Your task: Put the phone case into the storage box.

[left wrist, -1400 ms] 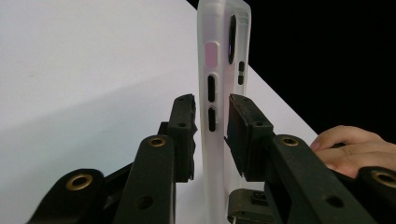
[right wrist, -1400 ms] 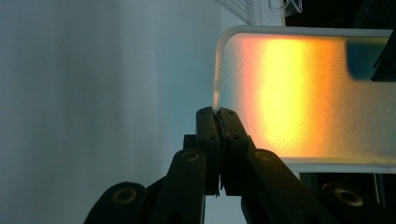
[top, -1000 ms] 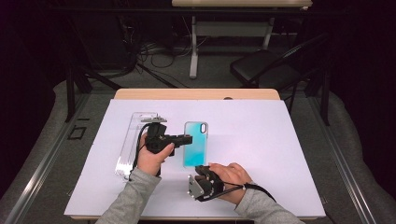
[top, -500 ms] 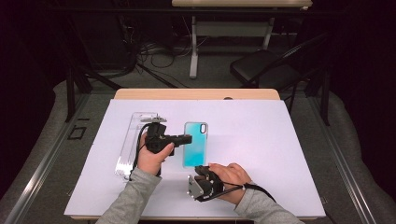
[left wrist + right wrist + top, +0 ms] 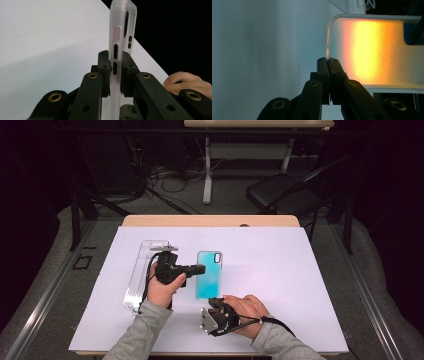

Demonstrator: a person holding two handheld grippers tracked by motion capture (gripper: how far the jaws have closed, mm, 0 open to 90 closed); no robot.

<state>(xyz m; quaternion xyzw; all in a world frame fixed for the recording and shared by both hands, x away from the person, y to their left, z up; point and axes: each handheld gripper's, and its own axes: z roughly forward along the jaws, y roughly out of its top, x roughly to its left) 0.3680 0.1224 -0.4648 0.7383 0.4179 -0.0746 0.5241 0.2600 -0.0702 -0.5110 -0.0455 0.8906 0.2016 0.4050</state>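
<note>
- Phone case (image 5: 208, 275), one, teal in high view, lies on white table sheet (image 5: 280, 285) beside one clear plastic package (image 5: 145, 270).
- Left gripper (image 5: 115, 71) pinches case's side edge; jaws have just been closing onto it.
- Right gripper (image 5: 329, 65) pressed together at case's bottom end, apparently nipping its rim.
- Judgement: grip secured; lifting or moving case remains.

A teal phone case (image 5: 208, 275) lies flat on the white surface (image 5: 300, 285). The left gripper (image 5: 196, 269) meets the case's left edge, with its fingers closed on that edge. The right gripper (image 5: 214, 312) sits at the case's near end. A clear plastic box (image 5: 142, 270) lies just left of the left hand (image 5: 161, 291).
</note>
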